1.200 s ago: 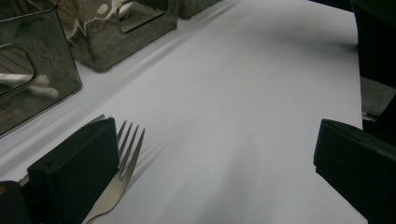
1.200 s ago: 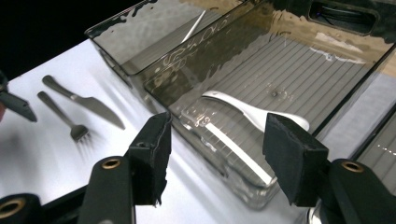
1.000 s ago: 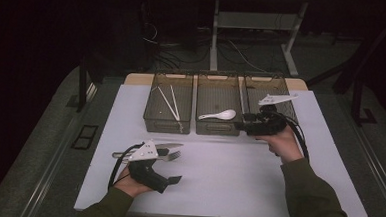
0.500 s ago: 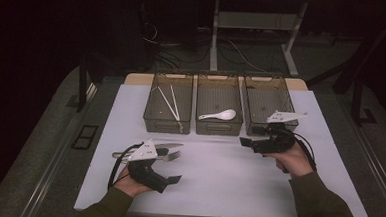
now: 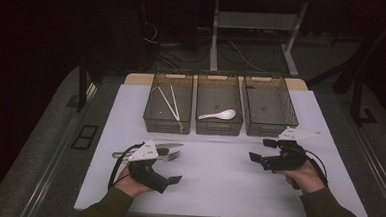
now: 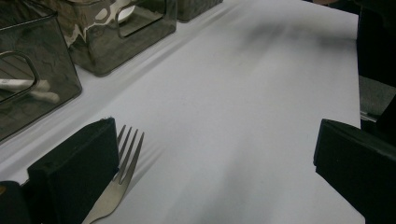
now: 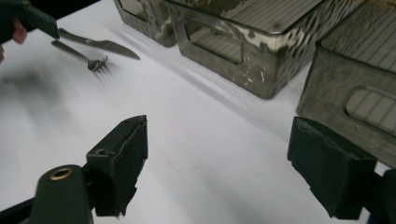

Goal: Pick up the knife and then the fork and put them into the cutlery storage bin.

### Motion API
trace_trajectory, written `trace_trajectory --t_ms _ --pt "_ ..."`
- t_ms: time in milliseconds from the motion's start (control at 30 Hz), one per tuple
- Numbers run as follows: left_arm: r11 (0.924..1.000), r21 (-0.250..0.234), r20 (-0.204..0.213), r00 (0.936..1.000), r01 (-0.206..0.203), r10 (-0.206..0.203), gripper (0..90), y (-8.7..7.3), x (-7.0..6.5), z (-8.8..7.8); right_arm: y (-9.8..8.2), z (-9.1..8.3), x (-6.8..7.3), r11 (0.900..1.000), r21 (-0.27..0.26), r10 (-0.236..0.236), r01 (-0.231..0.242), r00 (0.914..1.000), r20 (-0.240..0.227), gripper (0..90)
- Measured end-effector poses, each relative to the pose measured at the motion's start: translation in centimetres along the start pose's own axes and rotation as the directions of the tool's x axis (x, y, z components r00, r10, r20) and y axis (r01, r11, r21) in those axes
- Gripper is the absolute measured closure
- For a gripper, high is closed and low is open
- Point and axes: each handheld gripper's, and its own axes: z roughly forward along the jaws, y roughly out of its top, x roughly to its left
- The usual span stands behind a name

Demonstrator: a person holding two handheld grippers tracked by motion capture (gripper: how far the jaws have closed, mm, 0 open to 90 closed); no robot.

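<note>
Fork (image 5: 167,157) lies on the white mat (image 5: 217,185) just beside my left gripper (image 5: 169,179), touching the knife (image 5: 165,146) behind it, both in front of the left bin (image 5: 153,116). Left jaws wide, empty; one pad sits right against the tines in the left gripper view. Right gripper (image 5: 257,150) has just been opening, nothing between its jaws, hanging over bare mat before the right bin (image 5: 285,116). Spoon (image 5: 217,115) is in the middle bin, chopsticks (image 5: 169,101) in the left. Looks like sorting cutlery, with fork next: I'd slide left over the handle, close, lift to the empty bin.
</note>
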Motion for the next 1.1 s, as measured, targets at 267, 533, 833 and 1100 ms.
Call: trace_trajectory --t_ms 267,533,833,1100 --pt "1.0000 0.003 0.000 1.0000 -0.003 0.003 0.0 0.0 0.0 -0.1 -2.0 -0.7 0.5 1.000 -0.019 -0.024 0.025 0.9996 0.016 18.6" --pt "1.0000 0.002 -0.001 1.0000 0.003 -0.003 0.0 0.0 -0.1 -0.1 -4.0 -1.4 0.6 1.000 -0.018 -0.017 0.018 0.9991 0.039 17.6" --pt "1.0000 -0.006 -0.002 1.0000 -0.003 0.003 0.0 0.3 0.3 -0.6 -5.3 -2.3 0.5 0.999 -0.033 -0.023 0.024 0.9984 0.053 17.6" --pt "1.0000 -0.005 -0.010 0.9999 0.002 -0.002 0.0 0.5 0.7 -1.1 -5.4 -2.9 -0.5 0.999 -0.036 -0.020 0.023 0.9968 0.077 17.7"
